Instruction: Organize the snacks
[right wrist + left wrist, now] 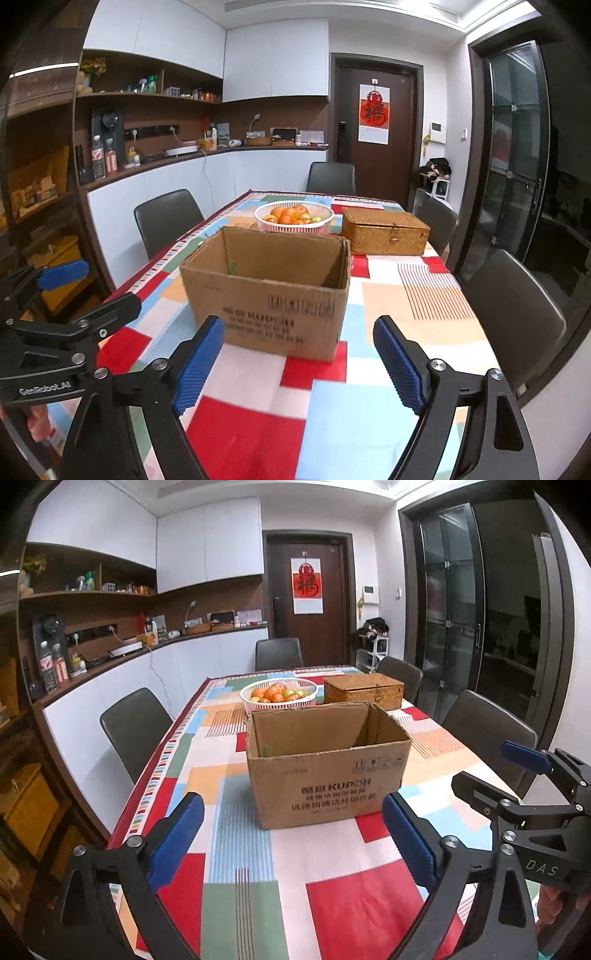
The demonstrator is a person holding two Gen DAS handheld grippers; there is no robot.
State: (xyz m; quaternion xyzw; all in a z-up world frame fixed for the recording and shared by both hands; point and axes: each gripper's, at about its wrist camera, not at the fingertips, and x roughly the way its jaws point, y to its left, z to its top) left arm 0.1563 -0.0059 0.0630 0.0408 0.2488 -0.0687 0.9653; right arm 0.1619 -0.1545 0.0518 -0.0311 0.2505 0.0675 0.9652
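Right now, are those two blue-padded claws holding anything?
Left gripper: open, nothing between its jaws.
Right gripper: open, nothing between its jaws.

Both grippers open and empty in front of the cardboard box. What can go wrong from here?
1. The cardboard box is open-topped and looks light; a nudge from the left gripper or right gripper would likely slide it on the tablecloth.
2. The fruit basket sits just behind the box, the wicker box beside it; pushing the box back could bump them.
3. The grippers are side by side and might collide.
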